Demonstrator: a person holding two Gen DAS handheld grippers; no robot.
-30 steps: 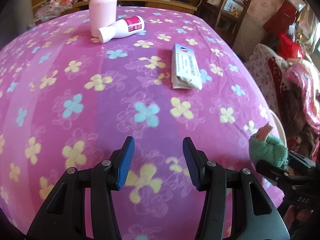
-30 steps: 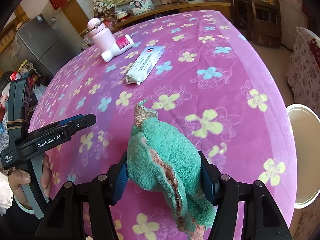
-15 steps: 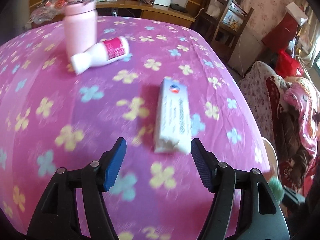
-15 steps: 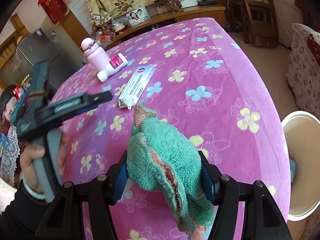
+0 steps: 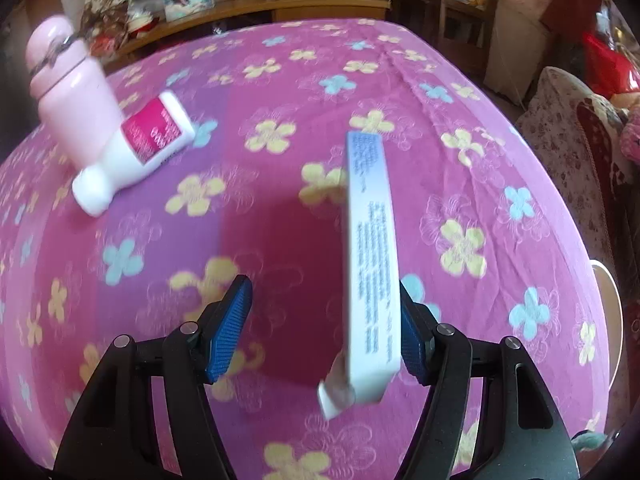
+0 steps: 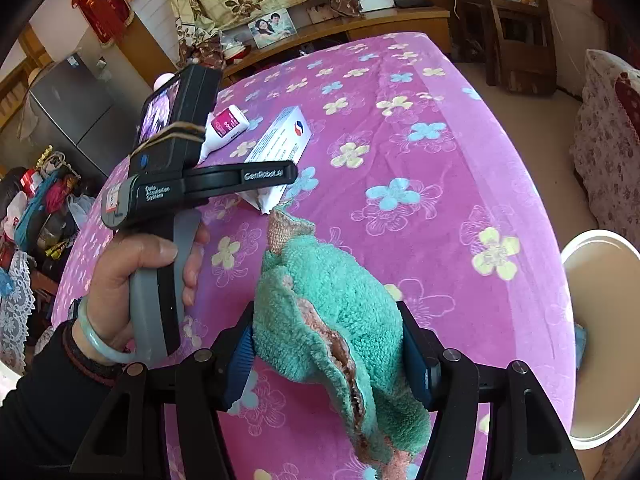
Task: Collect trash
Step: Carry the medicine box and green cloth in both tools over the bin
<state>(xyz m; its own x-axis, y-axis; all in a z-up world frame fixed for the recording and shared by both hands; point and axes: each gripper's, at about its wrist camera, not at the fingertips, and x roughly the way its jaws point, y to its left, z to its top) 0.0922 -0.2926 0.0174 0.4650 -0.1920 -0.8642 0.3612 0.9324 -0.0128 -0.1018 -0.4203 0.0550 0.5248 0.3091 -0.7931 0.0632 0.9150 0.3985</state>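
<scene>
The table fills both views under a magenta fleece cover printed with yellow and blue flowers. Its right edge curves down towards a white bin standing on the floor just beside it, mouth open. From the box to that edge the cover is bare, and so is the far end towards the wooden sideboard.

A hand grips the left gripper by its grey handle. Its body reads "Data Acquisition System", the arm reads "GenRobot.AI", and a small screen is strapped on top. Its jaws have just been opening and now stand wide. The white box is between them, its long side against the right-hand pad, while the left-hand pad stands well clear of it.

The right gripper is clamped on a teal fleece cloth with a pinkish lining, which bulges above the pads and hangs below them near the table's near edge.

The box carries lines of small grey print on its narrow side, too blurred to read, and a round red-and-blue logo on its end panel. Its near flap is torn.

Left of it a white bottle lies on its side with a magenta label, the writing unreadable. It touches an upright pink flask near the table's left edge.
</scene>
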